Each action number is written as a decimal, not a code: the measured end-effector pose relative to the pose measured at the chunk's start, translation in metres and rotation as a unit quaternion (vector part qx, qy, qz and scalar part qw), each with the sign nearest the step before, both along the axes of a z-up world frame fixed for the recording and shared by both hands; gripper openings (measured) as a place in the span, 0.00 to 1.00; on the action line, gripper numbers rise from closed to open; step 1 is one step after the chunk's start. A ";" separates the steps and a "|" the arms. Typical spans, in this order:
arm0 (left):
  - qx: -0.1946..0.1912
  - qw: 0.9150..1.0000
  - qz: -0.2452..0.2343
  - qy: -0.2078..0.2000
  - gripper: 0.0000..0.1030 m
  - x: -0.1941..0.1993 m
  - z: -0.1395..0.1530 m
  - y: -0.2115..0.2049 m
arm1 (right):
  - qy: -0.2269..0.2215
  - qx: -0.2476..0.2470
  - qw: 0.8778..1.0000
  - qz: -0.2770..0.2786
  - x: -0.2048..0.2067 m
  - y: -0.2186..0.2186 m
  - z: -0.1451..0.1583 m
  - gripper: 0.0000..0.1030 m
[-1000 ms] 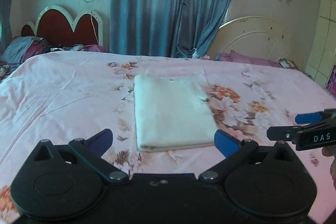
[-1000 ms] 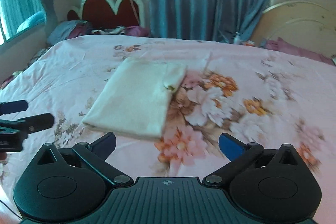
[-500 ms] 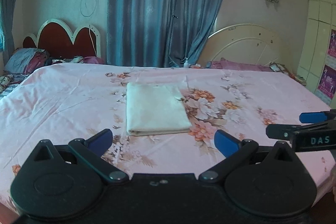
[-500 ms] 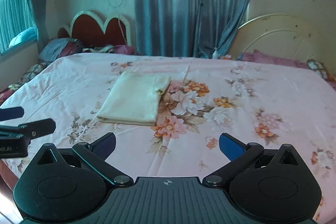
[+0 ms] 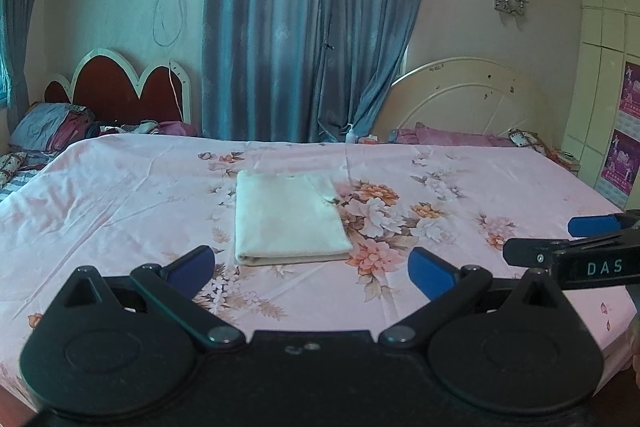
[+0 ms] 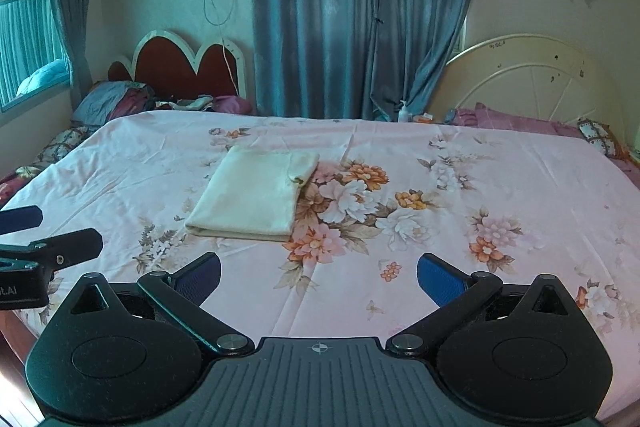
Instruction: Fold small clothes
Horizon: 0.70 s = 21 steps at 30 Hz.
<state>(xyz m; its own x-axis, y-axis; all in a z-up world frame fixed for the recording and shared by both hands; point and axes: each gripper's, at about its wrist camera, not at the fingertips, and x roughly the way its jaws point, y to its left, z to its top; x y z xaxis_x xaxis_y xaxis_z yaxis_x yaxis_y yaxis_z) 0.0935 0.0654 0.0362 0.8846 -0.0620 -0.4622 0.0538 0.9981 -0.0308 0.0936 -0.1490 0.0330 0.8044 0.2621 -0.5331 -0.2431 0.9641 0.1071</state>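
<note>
A cream garment (image 5: 288,219) lies folded into a flat rectangle on the pink floral bedsheet (image 5: 120,199); it also shows in the right wrist view (image 6: 256,195). My left gripper (image 5: 312,271) is open and empty, held back from the garment near the bed's front edge. My right gripper (image 6: 320,279) is open and empty, also back from the garment and to its right. The right gripper shows at the right edge of the left wrist view (image 5: 560,243). The left gripper shows at the left edge of the right wrist view (image 6: 48,231).
A red scalloped headboard (image 5: 120,87) with piled clothes (image 5: 52,131) stands at the far left. A cream headboard (image 5: 472,99) and purple pillows (image 5: 448,137) are at the far right. Blue curtains (image 5: 312,27) hang behind the bed.
Both grippers have pulled back and up from the folded garment, which now looks smaller and farther away. The garment has not moved. Both stay open.
</note>
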 end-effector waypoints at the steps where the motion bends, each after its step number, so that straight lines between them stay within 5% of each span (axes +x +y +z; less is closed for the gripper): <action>1: 0.000 1.000 -0.001 0.000 1.00 0.001 0.000 -0.001 | 0.000 0.001 1.000 0.000 0.000 -0.001 0.001 1.00; 21: 0.007 1.000 -0.002 -0.004 1.00 0.010 0.005 -0.005 | -0.008 0.010 1.000 -0.006 0.010 -0.018 0.008 1.00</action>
